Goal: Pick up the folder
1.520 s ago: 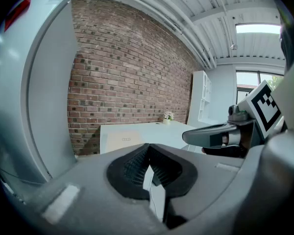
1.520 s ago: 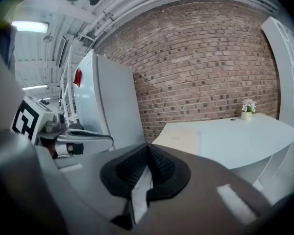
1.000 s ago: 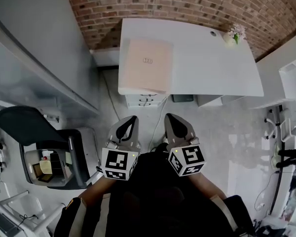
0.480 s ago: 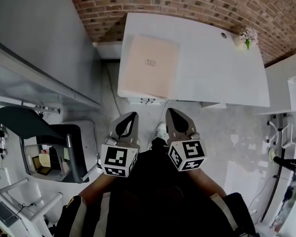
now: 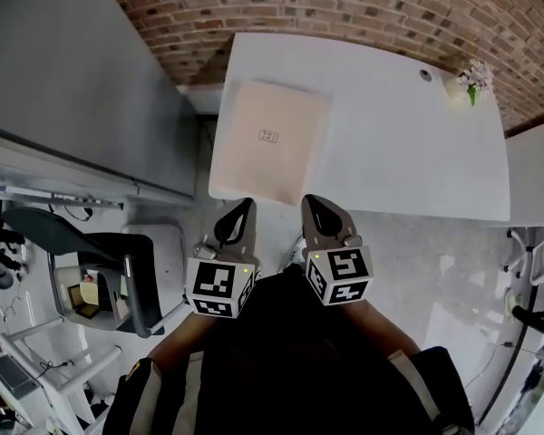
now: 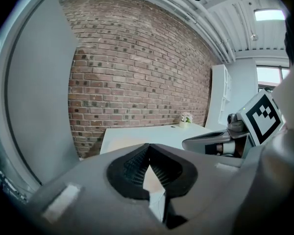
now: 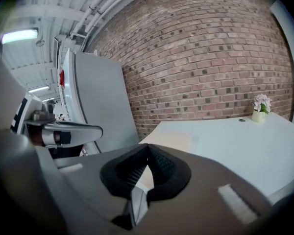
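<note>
A pale peach folder (image 5: pixel 271 138) lies flat on the left part of a white desk (image 5: pixel 408 143), its near edge reaching the desk's front edge. In the right gripper view the folder (image 7: pixel 171 141) shows beyond the jaws. My left gripper (image 5: pixel 245 208) hangs just short of the desk's front edge, below the folder's near edge, shut with nothing in it. Beside it, my right gripper (image 5: pixel 310 205) is also shut and empty. In the left gripper view the jaws (image 6: pixel 148 156) meet at the tips, with the desk (image 6: pixel 132 136) ahead.
A small white vase with flowers (image 5: pixel 472 80) stands at the desk's far right corner, near a cable hole (image 5: pixel 425 74). A brick wall (image 5: pixel 344 7) runs behind the desk. A grey partition (image 5: pixel 72 80) rises at the left, with a black chair (image 5: pixel 50 229) near it.
Both grippers have moved forward toward the desk, side by side. The desk and folder now sit nearer and larger in the head view. The jaws stayed shut.
</note>
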`<state>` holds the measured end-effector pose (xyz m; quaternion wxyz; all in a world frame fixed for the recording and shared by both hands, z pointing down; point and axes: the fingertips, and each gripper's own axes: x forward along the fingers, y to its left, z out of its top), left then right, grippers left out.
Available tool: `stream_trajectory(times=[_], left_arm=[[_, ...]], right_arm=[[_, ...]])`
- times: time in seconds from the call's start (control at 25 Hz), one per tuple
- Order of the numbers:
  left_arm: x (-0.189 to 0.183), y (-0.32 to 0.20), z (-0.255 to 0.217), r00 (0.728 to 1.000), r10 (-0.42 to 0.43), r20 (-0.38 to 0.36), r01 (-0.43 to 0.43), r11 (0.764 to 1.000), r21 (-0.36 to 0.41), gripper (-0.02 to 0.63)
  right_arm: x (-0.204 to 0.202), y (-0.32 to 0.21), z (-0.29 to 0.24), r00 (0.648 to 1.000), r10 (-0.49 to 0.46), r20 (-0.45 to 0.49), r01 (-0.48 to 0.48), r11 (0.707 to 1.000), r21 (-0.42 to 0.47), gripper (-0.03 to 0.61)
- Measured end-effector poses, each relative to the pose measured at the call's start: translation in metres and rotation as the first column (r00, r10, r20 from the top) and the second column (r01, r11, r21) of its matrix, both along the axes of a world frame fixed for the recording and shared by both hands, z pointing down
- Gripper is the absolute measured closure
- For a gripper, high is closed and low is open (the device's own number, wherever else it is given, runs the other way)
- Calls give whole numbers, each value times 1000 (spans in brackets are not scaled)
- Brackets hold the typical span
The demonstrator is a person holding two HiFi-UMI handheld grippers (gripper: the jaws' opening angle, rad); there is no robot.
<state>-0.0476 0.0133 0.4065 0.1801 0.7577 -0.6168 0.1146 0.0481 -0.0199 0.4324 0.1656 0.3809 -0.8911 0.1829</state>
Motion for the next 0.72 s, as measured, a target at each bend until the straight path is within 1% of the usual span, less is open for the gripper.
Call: stream_trajectory(times=[0.24, 0.36, 0.44, 0.52, 0.6, 0.72], left_arm=[[12, -28, 4, 998, -59, 19, 59, 998, -19, 615], [12, -37, 5, 996, -86, 36, 87, 996, -17, 615], [11, -39, 7, 996, -82, 43, 83, 996, -23, 615], [7, -43, 12, 997, -73, 29, 74, 997, -38, 614], [-1, -51, 18, 998, -59, 6, 59, 997, -57, 556], [-14, -66, 30, 1000, -28, -5, 27, 996, -84, 509]], right_arm=[[10, -23, 11, 997, -82, 6, 82, 996, -32, 575], [13, -32, 19, 995, -103, 12, 104, 993, -53, 575], [10, -35, 25, 994, -111, 19, 112, 991, -77, 544], [7, -37, 30, 994, -112, 20, 113, 989, -98, 525], [3, -43, 36, 994, -105, 11, 106, 988, -110, 512], [-4, -53, 46, 997, -81, -9, 80, 989, -125, 491]])
